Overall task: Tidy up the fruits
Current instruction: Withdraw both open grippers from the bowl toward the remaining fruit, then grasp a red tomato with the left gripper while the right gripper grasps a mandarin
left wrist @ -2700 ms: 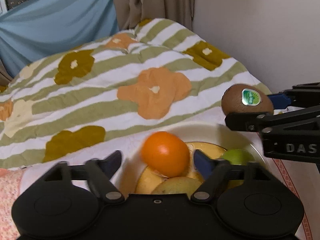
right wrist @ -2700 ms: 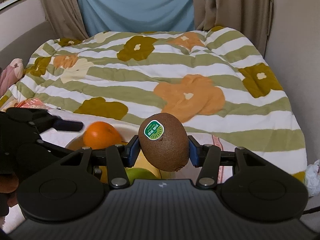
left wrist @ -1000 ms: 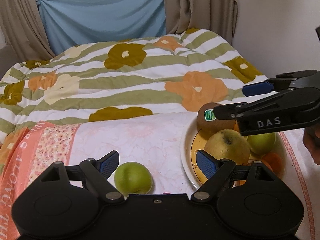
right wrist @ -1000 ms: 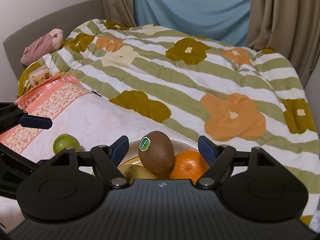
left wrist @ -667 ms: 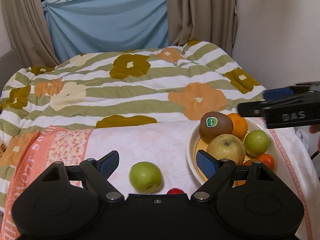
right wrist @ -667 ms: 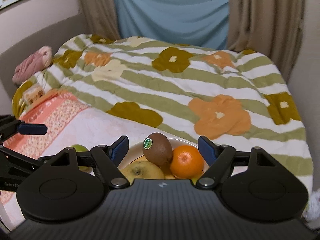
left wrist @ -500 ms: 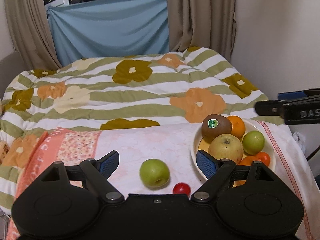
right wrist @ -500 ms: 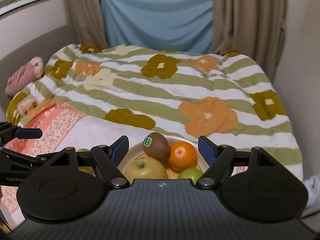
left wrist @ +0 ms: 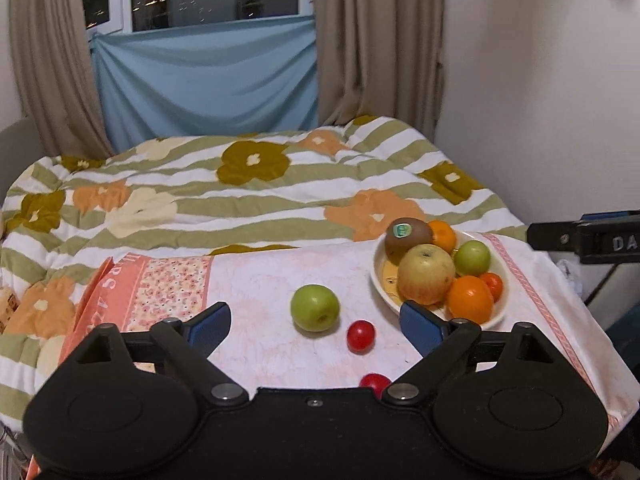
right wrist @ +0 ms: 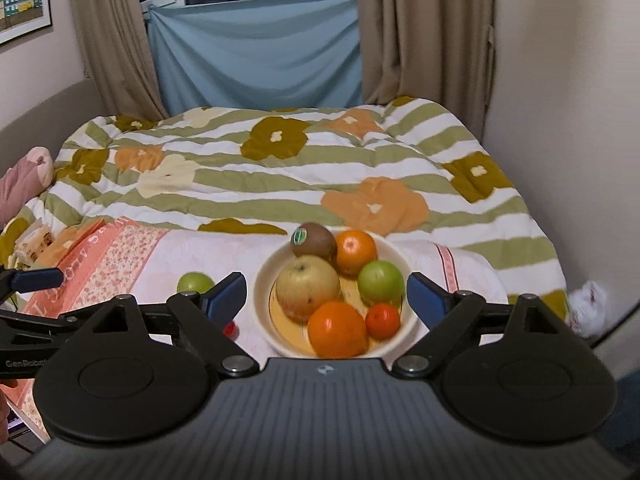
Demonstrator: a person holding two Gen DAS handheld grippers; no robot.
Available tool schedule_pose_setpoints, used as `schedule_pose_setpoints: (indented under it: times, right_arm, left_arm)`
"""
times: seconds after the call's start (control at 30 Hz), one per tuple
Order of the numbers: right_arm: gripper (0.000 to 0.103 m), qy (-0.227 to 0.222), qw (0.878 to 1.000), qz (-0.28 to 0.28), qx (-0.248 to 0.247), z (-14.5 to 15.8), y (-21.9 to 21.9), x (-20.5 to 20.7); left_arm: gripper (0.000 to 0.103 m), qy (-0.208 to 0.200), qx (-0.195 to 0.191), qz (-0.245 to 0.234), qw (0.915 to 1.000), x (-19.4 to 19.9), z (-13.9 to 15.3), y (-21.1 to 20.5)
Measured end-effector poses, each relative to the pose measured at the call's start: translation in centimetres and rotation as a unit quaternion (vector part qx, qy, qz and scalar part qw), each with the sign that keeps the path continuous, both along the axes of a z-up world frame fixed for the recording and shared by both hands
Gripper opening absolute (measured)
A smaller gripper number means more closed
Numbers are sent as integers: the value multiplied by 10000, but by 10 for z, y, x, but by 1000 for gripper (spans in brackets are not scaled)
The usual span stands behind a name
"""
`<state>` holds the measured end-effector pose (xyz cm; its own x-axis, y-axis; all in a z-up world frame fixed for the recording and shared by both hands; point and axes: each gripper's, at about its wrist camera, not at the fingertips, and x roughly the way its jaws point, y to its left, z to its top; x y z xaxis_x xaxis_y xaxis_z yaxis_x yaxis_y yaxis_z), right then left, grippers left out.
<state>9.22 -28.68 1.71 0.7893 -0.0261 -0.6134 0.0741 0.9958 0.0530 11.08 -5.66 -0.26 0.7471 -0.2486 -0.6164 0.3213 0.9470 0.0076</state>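
A cream bowl point(left wrist: 502, 286) point(right wrist: 262, 280) on the pink cloth holds a kiwi point(left wrist: 408, 234) point(right wrist: 313, 239), a yellow apple point(left wrist: 426, 274) point(right wrist: 307, 283), a green apple point(left wrist: 472, 258) point(right wrist: 380, 281), two oranges point(left wrist: 470, 299) point(right wrist: 338, 329) and a small tangerine point(right wrist: 383, 321). A green apple point(left wrist: 315, 307) point(right wrist: 194, 282) and two small red fruits point(left wrist: 361, 336) lie on the cloth left of the bowl. My left gripper point(left wrist: 314, 326) is open and empty above the cloth. My right gripper point(right wrist: 326, 295) is open and empty, back from the bowl.
The pink cloth point(left wrist: 256, 280) covers a table in front of a bed with a striped floral quilt point(left wrist: 248, 192). A wall point(left wrist: 540, 80) stands on the right. Curtains and a blue sheet point(right wrist: 256, 48) hang at the back.
My right gripper let go of the kiwi into the bowl and opened. Both grippers have pulled back and up, so the whole bowl and the loose fruits now show.
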Motion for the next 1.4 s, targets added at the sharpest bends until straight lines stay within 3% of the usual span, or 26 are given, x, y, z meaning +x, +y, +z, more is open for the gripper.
schedule_pose_setpoints:
  times: [0.33, 0.77, 0.9, 1.07, 1.4]
  right_arm:
    - [103, 102, 9993, -359, -20, -14, 22, -36]
    - [103, 266, 9974, -660, 74, -76, 33, -40]
    - [102, 337, 9968, -713, 135, -96, 32, -35]
    - [99, 387, 9966, -689, 218, -113, 32, -25]
    - [99, 463, 9977, -433, 253, -129, 45, -5]
  left_arm:
    - [99, -140, -23, -662, 9977, -26, -7, 2]
    - [98, -106, 346, -1521, 9877, -10, -70, -16]
    - [91, 42, 460, -1683, 9847, 2, -95, -26]
    - [75, 308, 547, -1760, 9824, 15, -118, -35]
    - [61, 547, 657, -1815, 9797, 26, -135, -45]
